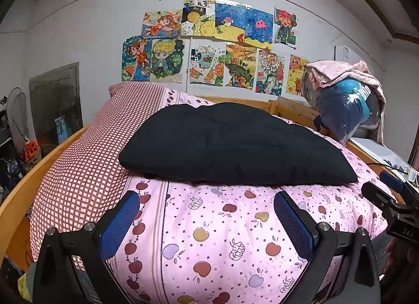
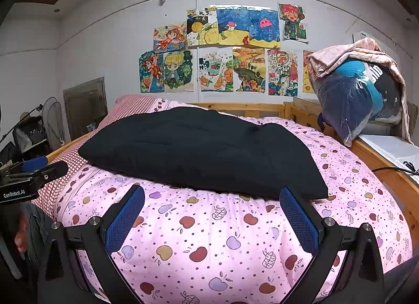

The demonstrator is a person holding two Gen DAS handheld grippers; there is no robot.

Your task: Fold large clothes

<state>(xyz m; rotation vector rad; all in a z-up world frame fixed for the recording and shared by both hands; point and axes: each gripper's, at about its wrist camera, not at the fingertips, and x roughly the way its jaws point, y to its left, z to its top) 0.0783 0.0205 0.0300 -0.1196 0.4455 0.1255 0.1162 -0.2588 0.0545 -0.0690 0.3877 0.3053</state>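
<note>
- Pink quilt (image 1: 222,228) printed with apples covers the bed we face; it spreads under both our tools and fills the lower half of each view.
- Wooden bed frame (image 2: 387,173) runs round the quilt, with a slatted headboard at the far end against the white wall.
- Black garment (image 2: 199,155), the piece we are folding, lies as a flat, thick rectangle on the quilt, its near edge just beyond our fingertips and its far edge close to the headboard.
- Red-and-white checked bedding (image 1: 86,168) lies along the left side of the bed, touching the garment's left corner.
- Clear plastic bag (image 2: 356,97) stuffed with blue and dark cloth sits at the far right corner of the frame, with a pale pink blanket (image 2: 348,55) draped over it.
- Children's drawings (image 1: 209,47) hang in two rows on the wall.
- Our left gripper (image 1: 207,215) hovers over the quilt, jaws spread wide and holding nothing.
- Our right gripper (image 2: 212,212) hovers likewise beside it, jaws wide apart and empty, short of the garment's near edge.
</note>
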